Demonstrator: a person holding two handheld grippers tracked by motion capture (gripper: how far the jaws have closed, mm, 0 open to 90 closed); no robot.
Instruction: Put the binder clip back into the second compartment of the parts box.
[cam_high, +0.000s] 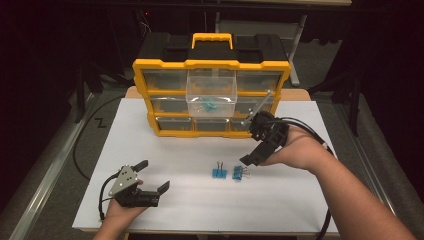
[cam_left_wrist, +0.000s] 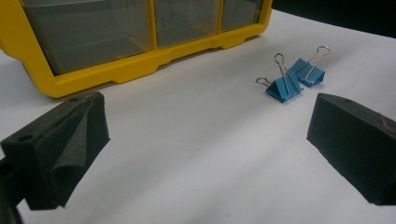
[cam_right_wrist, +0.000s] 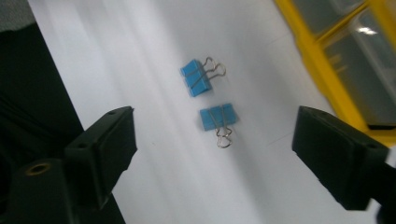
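right gripper view: blurred binder clips (cam_right_wrist: 210, 100) between open jaws

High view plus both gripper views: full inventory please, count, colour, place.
binder clips: 2, blue with silver wire handles, side by side on the white sheet in front of the organizer, one left of the other
organizer: 1, yellow frame, black case behind, clear drawers, standing at the far side of the sheet
pulled-out drawer: 1, clear, top row middle, something small and blue inside
white sheet: 1, covers the table top
left gripper: 1, black, jaws open and empty, near left of the sheet, held in the left hand
right gripper: 1, black, jaws open above the two clips, nothing between them, held in the right hand
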